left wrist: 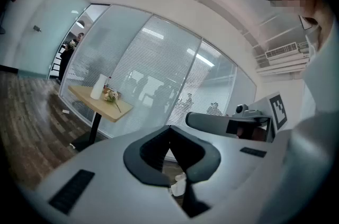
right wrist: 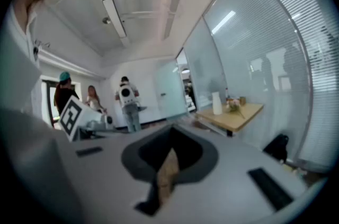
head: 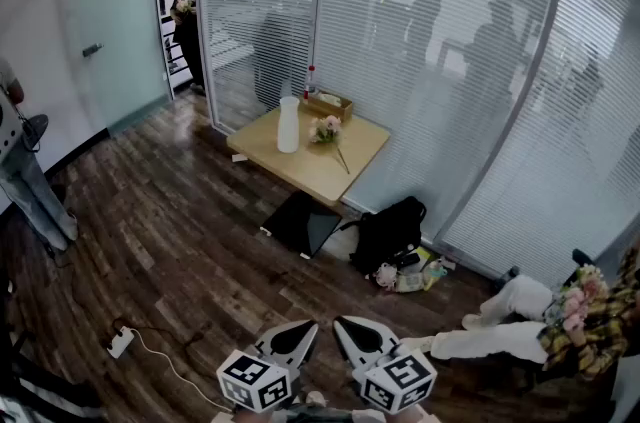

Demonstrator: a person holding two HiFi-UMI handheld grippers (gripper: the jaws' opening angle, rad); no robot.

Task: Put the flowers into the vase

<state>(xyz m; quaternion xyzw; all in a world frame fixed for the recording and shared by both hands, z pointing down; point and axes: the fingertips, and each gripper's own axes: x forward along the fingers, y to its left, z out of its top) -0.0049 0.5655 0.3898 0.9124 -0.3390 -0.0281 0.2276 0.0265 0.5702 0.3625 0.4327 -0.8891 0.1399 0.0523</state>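
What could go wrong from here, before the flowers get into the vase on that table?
1. The way to the table passes a black bag, a flat dark panel and a seated person's legs, which are all tripping hazards.
2. The vase is tall and narrow, and the flowers lie close beside it. Reaching for them might tip it.
3. The left gripper and right gripper both have shut jaws, so the thin stem may slip.

Flowers [head: 325, 129] lie right of vase [head: 288, 124] on table [head: 300, 169]

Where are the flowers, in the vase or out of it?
Out. The flowers lie on the table beside the upright white vase.
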